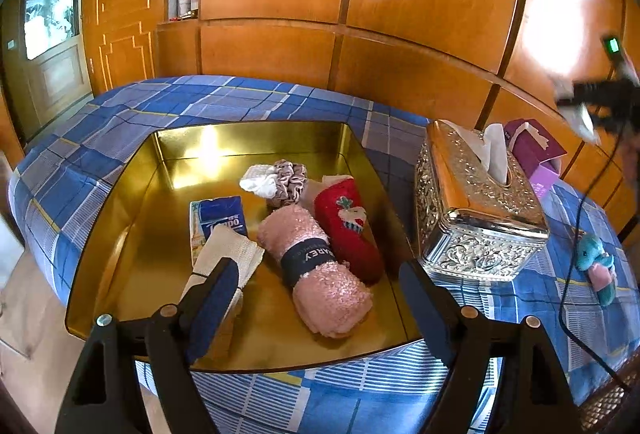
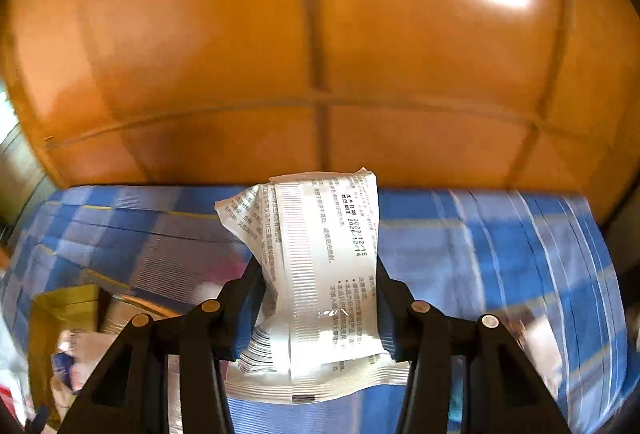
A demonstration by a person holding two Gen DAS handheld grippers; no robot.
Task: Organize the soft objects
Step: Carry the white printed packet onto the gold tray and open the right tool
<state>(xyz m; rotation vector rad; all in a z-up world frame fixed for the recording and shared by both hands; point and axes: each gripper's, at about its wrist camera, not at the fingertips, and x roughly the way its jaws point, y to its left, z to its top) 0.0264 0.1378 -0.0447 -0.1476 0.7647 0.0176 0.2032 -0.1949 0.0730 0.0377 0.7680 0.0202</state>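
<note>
Right wrist: gripper [image 2: 320,298] pinching crinkly white plastic packet [image 2: 324,274].

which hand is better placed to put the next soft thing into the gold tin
Right. The right hand-held gripper already clamps a white packet above the blue checked cloth. The left hand-held gripper is open and empty over the gold tin.

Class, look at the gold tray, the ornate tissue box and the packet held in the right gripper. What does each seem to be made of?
Gold tray: likely thin metal, glossy; it mirrors the light. Ornate tissue box: probably silver-toned metal or plated plastic; embossed scrollwork, shiny. Packet in the right gripper: plastic film, glossy and crinkled, printed.
</note>
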